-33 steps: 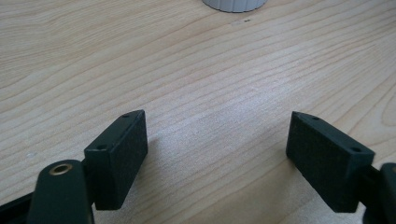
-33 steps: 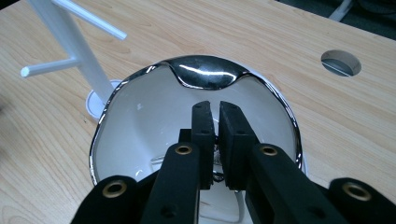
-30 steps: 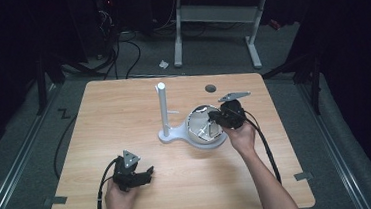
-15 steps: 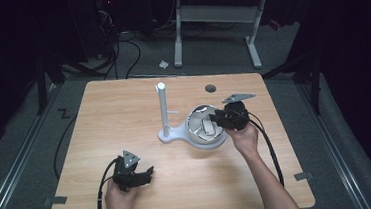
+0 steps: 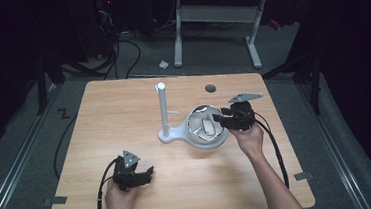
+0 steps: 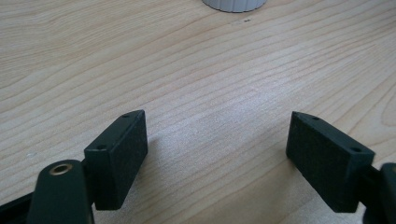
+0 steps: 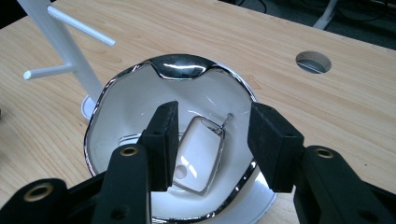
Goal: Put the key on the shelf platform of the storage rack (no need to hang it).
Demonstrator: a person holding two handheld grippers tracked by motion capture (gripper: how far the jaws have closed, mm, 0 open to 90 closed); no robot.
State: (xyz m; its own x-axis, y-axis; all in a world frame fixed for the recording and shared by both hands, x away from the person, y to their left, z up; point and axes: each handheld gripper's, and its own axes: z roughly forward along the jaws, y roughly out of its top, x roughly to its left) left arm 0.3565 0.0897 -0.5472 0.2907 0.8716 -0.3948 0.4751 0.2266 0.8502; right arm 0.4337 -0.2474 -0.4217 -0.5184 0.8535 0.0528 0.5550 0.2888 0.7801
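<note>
Chrome-rimmed and glossy white inside, the bowl (image 7: 175, 140) sits on the bench (image 5: 124, 114) at the foot of the white stand (image 5: 164, 113), and a clear tag-like piece (image 7: 198, 156) lies on its floor. The right claw (image 7: 212, 144) hangs just above it; its jaws have just been opening and now stand spread on either side of the piece, with no pad pressing on it. The piece looks released into the bowl.

From here, I judge the main risk to be the pull-out. The jaws sit inside the wavy rim, so a sideways drag could catch the edge and tip or shove the bowl against the stand's base. The thin wire loop at the piece's top end could also snag a pad and come up with it. The slick glaze would let the piece slide if nudged.

The left claw (image 5: 138, 177) rests spread and empty, well apart near the bench's front edge, its pads (image 6: 116, 158) over bare wood.

Hard to tell: whether the piece lies flat or leans on the bowl's wall, and what the faint shape beside it under the left jaw is. The bowl's near rim is hidden behind the claw.
</note>
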